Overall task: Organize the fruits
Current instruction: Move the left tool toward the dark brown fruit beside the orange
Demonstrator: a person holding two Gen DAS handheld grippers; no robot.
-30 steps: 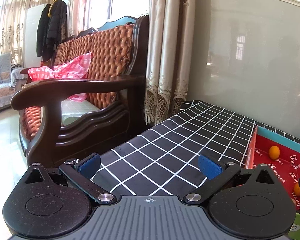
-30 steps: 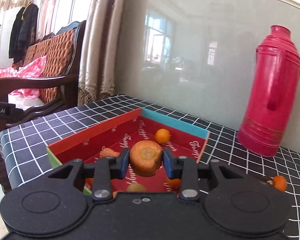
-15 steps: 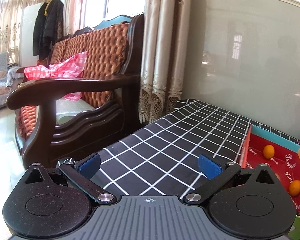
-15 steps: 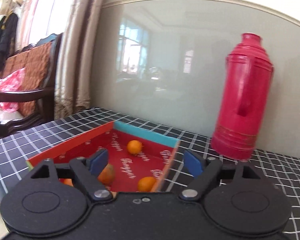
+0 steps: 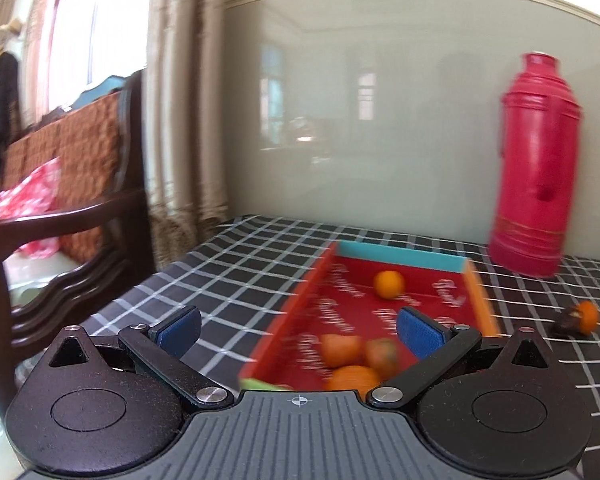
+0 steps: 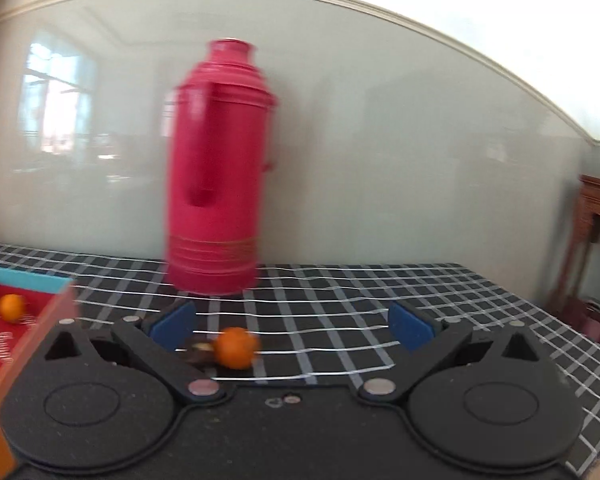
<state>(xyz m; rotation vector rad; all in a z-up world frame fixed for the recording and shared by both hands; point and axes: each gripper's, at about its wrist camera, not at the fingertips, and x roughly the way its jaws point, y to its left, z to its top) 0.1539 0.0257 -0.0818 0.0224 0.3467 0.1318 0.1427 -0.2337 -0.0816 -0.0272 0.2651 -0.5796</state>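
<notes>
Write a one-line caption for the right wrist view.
Open right gripper faces a loose orange fruit on the checked tablecloth, before a red thermos.

Both low tabletop views (wall-facing) share the flask (image 5: 536,168) (image 6: 216,168).

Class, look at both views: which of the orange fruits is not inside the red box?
The orange fruit on the checked cloth before the red flask; the others lie inside the box.

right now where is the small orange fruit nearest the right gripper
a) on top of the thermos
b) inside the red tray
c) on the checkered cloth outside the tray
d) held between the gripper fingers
c, the small orange fruit lies on the checkered cloth ahead of the open right gripper, outside the red tray.
</notes>
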